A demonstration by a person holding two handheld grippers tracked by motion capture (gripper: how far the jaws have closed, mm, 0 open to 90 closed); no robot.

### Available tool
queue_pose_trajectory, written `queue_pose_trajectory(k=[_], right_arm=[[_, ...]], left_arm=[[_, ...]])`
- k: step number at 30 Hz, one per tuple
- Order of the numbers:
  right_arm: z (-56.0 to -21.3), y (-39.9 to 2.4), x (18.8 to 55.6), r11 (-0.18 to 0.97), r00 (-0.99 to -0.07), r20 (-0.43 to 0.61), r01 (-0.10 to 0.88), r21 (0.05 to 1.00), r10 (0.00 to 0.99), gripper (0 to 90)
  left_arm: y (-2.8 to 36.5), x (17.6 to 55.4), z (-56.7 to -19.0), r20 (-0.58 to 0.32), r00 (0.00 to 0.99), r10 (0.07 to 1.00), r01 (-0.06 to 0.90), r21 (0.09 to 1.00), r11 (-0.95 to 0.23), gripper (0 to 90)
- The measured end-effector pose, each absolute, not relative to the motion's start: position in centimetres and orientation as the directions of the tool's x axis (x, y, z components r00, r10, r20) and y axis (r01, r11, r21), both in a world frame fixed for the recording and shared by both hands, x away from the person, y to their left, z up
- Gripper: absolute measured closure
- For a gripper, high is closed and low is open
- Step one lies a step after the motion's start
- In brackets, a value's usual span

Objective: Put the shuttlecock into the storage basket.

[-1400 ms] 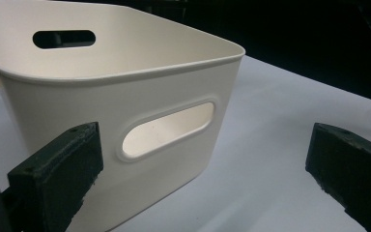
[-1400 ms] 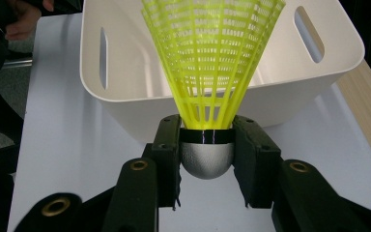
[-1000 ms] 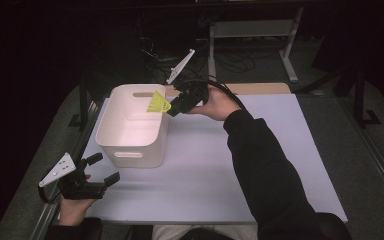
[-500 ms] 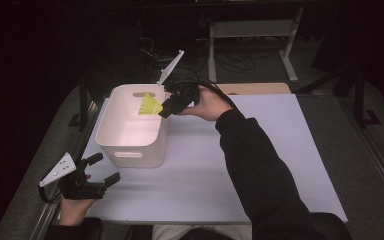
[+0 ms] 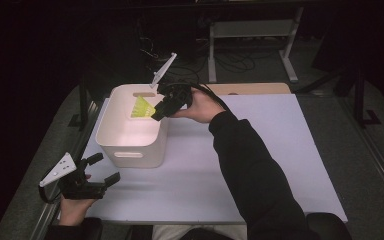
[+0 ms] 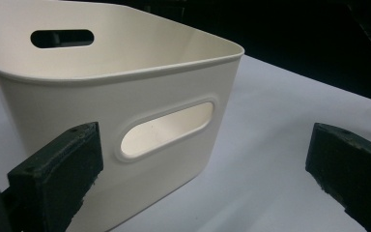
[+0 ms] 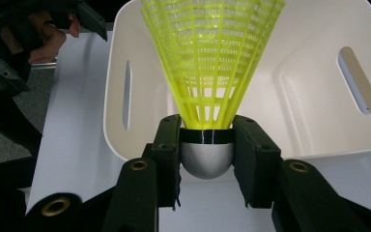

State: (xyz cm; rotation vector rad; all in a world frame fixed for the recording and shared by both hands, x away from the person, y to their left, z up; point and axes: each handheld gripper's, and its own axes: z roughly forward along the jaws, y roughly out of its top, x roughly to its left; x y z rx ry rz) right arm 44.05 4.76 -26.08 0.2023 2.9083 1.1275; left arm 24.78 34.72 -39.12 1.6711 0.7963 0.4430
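A yellow shuttlecock (image 7: 211, 58), its skirt top cut off in the right gripper view, is clamped at its grey cork by the right gripper (image 5: 161, 109), over the white bin's (image 5: 130, 152) rim at about 2 o'clock. It seems above, not inside, the bin. The left gripper (image 5: 105, 170), jaws wide apart, rests at the mat's (image 5: 260, 150) 8 o'clock corner, hand low.

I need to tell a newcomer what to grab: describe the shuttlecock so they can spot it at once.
Find the white table, then the white bin at its far left. Over the bin's rim, the right gripper clamps a shuttlecock by its grey rounded cap. Its neon-yellow mesh skirt is the only bright colour there.
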Motion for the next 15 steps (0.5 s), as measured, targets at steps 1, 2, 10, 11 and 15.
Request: queue_pose_trajectory(k=[1,2,10,11,15], right_arm=[[-26.1,4.9,44.0,0.734,-0.991,0.033,0.117,0.669,0.128,63.2],[-26.1,5.0,44.0,0.733,-0.992,0.035,0.115,0.671,0.124,63.1],[-26.5,5.8,43.8,0.736,-0.993,0.044,0.110,0.668,0.109,63.2],[-26.6,5.9,43.7,0.736,-0.993,0.045,0.111,0.668,0.108,63.2],[-26.7,6.3,43.5,0.738,-0.995,0.044,0.100,0.667,0.095,63.2]], left_arm=[[34.7,24.8,-39.1,-0.125,0.696,0.707,0.267,0.959,-0.094,0.0],[34.7,24.8,-39.1,-0.124,0.696,0.707,0.267,0.959,-0.094,0.0],[34.7,24.8,-39.1,-0.124,0.696,0.707,0.267,0.959,-0.095,0.0],[34.7,24.8,-39.1,-0.124,0.696,0.708,0.267,0.959,-0.095,0.0],[34.7,24.8,-39.1,-0.124,0.696,0.707,0.267,0.959,-0.095,0.0]])
